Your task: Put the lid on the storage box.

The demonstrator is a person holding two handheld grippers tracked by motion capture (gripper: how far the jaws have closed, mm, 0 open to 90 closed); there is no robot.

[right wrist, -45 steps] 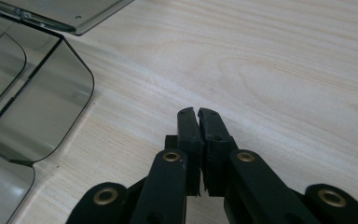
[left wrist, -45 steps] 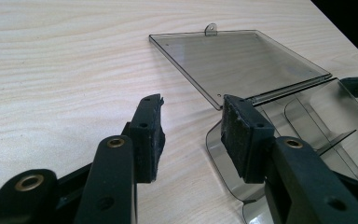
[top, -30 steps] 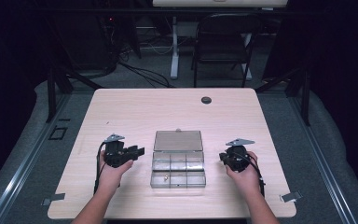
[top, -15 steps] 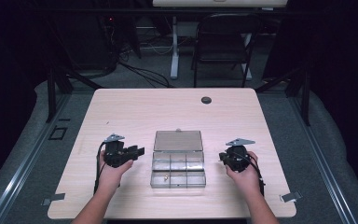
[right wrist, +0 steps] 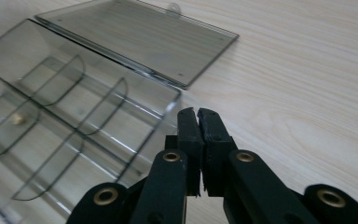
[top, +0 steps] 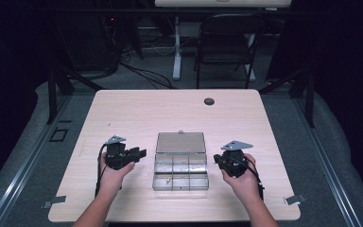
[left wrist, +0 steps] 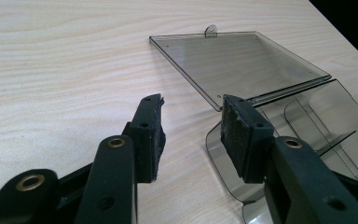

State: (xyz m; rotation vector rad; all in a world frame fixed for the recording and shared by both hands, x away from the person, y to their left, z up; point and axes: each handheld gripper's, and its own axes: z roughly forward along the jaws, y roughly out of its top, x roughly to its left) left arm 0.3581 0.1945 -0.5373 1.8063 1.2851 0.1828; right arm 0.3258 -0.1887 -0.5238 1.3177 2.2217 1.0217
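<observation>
Clear plastic compartment box is lying open mid-table, lid flat behind it. Since a moment ago the right hand-held gripper, jaws pinched together and empty, is lifting slightly beside it; the left hand-held gripper is waiting, half-spread, empty.

bare forearms with no sleeves, left gripper and right gripper both chunky black, brass-ringed pivot holes, rough dark pads, grey three-cornered plates on top, black cables trailing near the wrists
</observation>
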